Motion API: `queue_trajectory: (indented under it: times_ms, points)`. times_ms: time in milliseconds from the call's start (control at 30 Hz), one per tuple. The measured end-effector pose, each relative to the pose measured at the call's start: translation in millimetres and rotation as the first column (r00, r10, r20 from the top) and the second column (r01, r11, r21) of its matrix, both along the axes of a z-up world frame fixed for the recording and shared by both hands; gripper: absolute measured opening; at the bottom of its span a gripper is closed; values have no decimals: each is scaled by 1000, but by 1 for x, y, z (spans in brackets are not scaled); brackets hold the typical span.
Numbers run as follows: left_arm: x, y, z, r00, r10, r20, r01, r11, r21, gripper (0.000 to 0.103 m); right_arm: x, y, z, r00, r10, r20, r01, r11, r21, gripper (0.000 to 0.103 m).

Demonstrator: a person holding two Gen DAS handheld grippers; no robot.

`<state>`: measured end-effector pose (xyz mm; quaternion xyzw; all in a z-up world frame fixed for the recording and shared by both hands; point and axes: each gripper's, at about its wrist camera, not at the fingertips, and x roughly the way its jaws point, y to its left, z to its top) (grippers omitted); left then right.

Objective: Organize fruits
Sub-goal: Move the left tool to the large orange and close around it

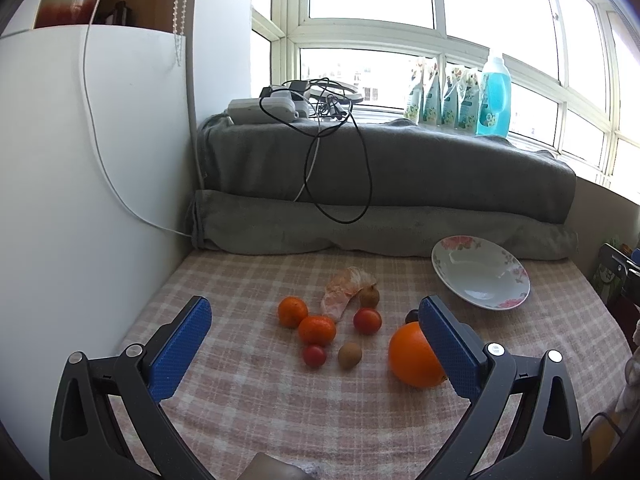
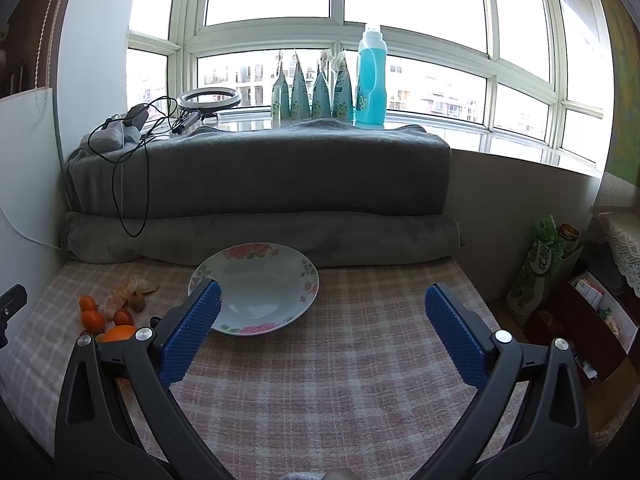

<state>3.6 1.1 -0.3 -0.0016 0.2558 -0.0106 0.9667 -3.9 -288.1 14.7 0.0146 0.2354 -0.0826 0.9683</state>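
Note:
Fruit lies loose on a pink checked cloth point(image 1: 280, 408). A big orange point(image 1: 414, 356) rests partly behind my left gripper's right pad. Two mandarins point(image 1: 293, 311) point(image 1: 317, 330), two red cherry tomatoes point(image 1: 367, 320) point(image 1: 314, 355), two brown longan-like fruits point(image 1: 349, 355) point(image 1: 369, 296) and a peeled citrus piece point(image 1: 346, 292) sit in the middle. A flowered white plate point(image 1: 480, 272) point(image 2: 256, 288) stands empty at the back right. My left gripper point(image 1: 316, 320) is open above the fruit, holding nothing. My right gripper point(image 2: 322, 308) is open in front of the plate, holding nothing.
Folded grey blankets point(image 1: 380, 184) with chargers and a black cable point(image 1: 340, 160) bound the back. A white panel point(image 1: 80, 200) walls the left side. Blue bottle point(image 2: 371, 80) and pouches stand on the sill. Boxes and a bag point(image 2: 540, 272) crowd the floor at right.

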Motion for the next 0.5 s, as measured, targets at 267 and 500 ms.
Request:
queue_trajectory:
  times_ms: [267, 500]
  points:
    - [6, 7, -13, 998, -18, -59, 16, 999, -38, 103, 16, 1, -10, 991, 119, -56, -114, 989, 90, 103]
    - [13, 9, -30, 987, -113, -117, 97, 986, -138, 103, 43, 3, -32, 957, 244, -157, -209, 955, 209, 103]
